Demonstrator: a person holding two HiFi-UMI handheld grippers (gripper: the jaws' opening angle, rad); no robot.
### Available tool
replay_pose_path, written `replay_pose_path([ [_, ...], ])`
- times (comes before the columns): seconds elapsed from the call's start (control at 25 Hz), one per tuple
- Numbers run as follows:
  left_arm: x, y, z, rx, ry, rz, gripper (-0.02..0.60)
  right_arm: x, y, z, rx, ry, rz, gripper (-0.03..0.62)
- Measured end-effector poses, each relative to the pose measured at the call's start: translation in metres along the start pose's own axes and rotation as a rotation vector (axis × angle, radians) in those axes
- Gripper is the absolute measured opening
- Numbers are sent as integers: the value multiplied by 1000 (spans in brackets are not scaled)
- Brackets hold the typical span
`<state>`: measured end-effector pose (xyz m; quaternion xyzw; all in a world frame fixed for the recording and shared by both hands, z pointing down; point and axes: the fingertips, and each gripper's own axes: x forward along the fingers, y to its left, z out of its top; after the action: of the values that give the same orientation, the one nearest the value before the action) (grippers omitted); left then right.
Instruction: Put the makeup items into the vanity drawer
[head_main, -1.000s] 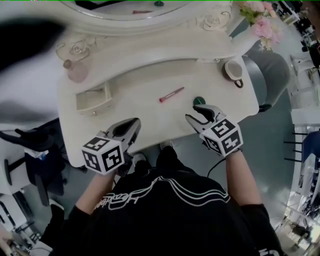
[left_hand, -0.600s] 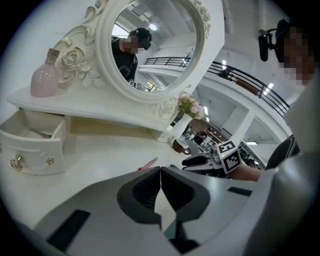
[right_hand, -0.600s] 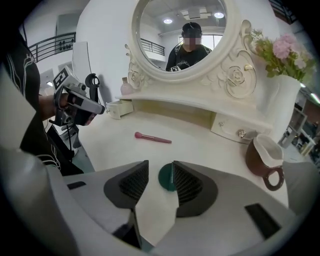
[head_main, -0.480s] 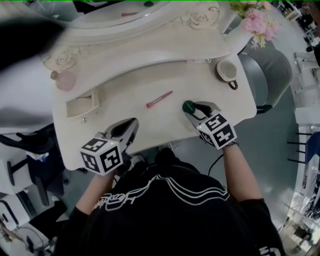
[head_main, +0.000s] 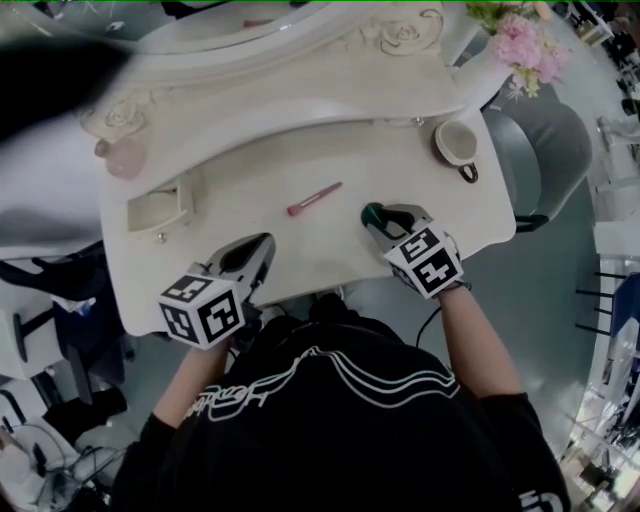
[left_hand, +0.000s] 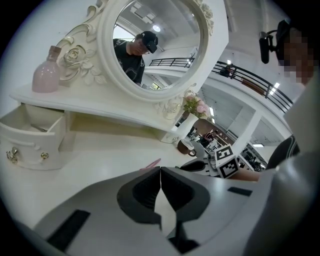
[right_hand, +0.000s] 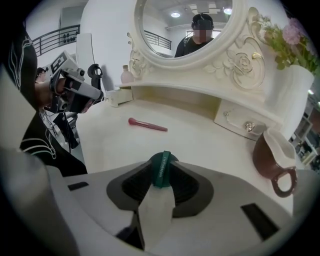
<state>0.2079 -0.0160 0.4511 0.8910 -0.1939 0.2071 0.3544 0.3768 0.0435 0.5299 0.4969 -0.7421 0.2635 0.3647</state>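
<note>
A small green round compact (right_hand: 161, 169) stands on edge between the fingers of my right gripper (right_hand: 161, 174), whose jaws are closing with the pads against its sides. From above, the compact (head_main: 372, 213) shows at the tip of the right gripper (head_main: 380, 219) near the vanity's front right. A pink makeup brush (head_main: 314, 199) lies loose mid-tabletop. The small white drawer (head_main: 157, 208) at the left stands pulled out. My left gripper (head_main: 262, 250) hovers at the front edge, shut and empty (left_hand: 160, 175).
A pink perfume bottle (head_main: 123, 157) stands on the shelf above the open drawer. A brown-and-white cup (head_main: 460, 145) sits at the right, pink flowers (head_main: 530, 45) behind it. A closed drawer (right_hand: 242, 122) is at the right; a grey chair (head_main: 545, 150) stands past the table's edge.
My right gripper has moved up to the green compact, which lay just ahead of its open jaws, and has drawn its jaws in around it. The left gripper stayed put.
</note>
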Motion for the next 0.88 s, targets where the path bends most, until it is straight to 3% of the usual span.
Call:
replay_pose_path([
  [0.4, 4, -4, -4, -15, -11, 16, 23, 0, 4, 0, 4, -9, 45, 49],
  [0.88, 6, -14, 1, -13, -49, 35, 23, -11, 1, 6, -25, -32, 75, 28],
])
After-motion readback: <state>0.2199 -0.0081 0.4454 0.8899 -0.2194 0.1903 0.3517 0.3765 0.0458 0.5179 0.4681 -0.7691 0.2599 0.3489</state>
